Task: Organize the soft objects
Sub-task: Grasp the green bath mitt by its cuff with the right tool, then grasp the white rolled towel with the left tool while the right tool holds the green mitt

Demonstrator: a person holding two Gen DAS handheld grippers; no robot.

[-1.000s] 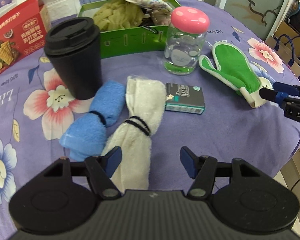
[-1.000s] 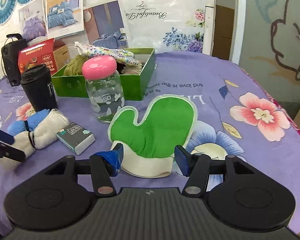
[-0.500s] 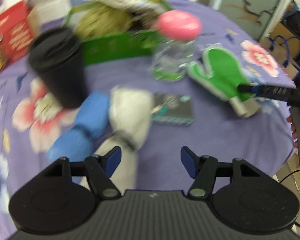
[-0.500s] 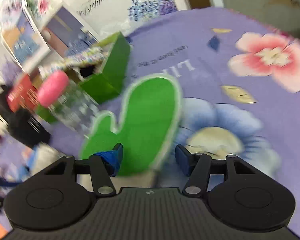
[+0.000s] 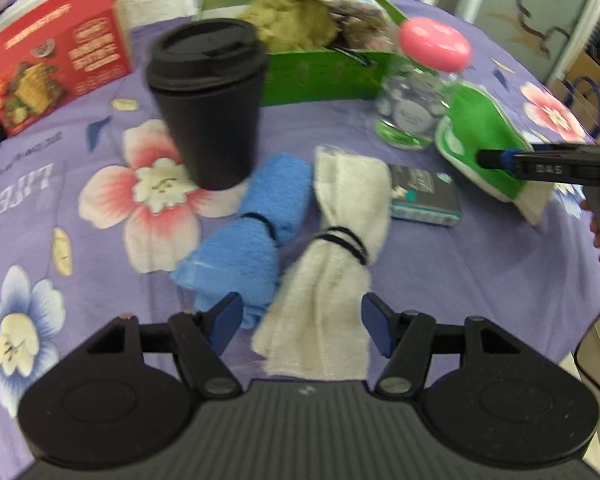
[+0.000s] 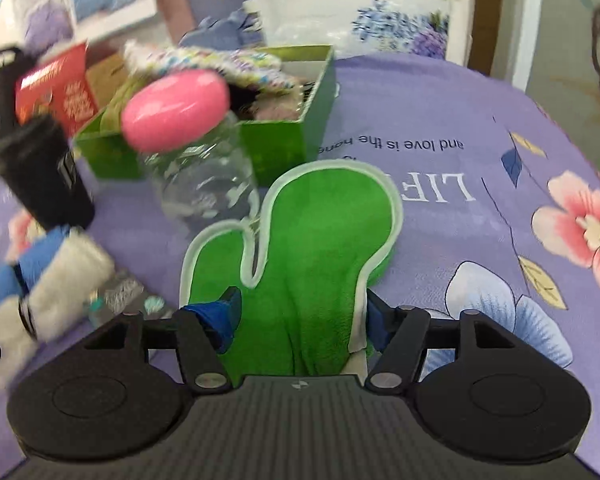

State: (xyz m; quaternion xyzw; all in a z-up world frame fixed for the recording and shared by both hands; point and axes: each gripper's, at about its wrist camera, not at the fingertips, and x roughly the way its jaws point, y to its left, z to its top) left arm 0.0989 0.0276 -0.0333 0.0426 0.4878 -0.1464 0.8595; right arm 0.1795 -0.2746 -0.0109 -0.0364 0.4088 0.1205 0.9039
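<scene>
**Operator:** Currently, where is the mitten, and how does it lie to the jaws?

**Technician:** The green mitten (image 6: pixel 308 248) is lifted at its cuff end, near the right edge of the table (image 6: pixel 500 128). Its long axis runs straight ahead from the right gripper (image 6: pixel 300 316), fingertip end toward the green box (image 6: pixel 284 140). The jaws pinch the cuff from both sides, bunching the cloth.

**Operator:** And the box?

**Technician:** Beyond the mitten, toward the far edge, already holding soft items. A pink-lidded jar (image 6: pixel 192 152) stands just left of the path.

**Operator:** The other hand?

**Technician:** The left gripper (image 5: pixel 302 322) hovers low, jaws spread, with the white towel (image 5: pixel 336 256) between them. The blue towel (image 5: pixel 252 232) lies beside it, touching; a black cup (image 5: pixel 208 100) stands behind.
</scene>
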